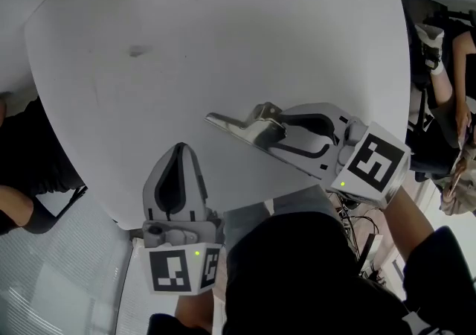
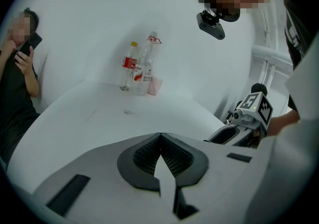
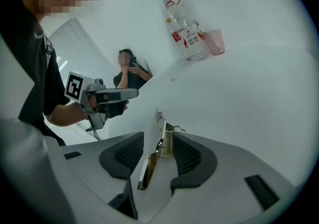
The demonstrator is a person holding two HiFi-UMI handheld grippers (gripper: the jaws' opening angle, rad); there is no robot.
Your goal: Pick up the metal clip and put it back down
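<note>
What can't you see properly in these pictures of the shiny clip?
Head view: the back end of the metal clip, hidden between the jaws of the right hand-held gripper.
Head view: whether the clip touches the table; looking from above cannot settle it.
Left gripper view: the bottles' label print, too small.

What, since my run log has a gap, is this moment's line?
right hand-held gripper: shut on metal clip | left hand-held gripper: shut, empty | clip over table

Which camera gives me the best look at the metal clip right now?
The head view: the metal clip shows whole, sticking out of the right claw over the table. The right gripper view shows it edge-on between the jaws; the left gripper view doesn't show it.
</note>
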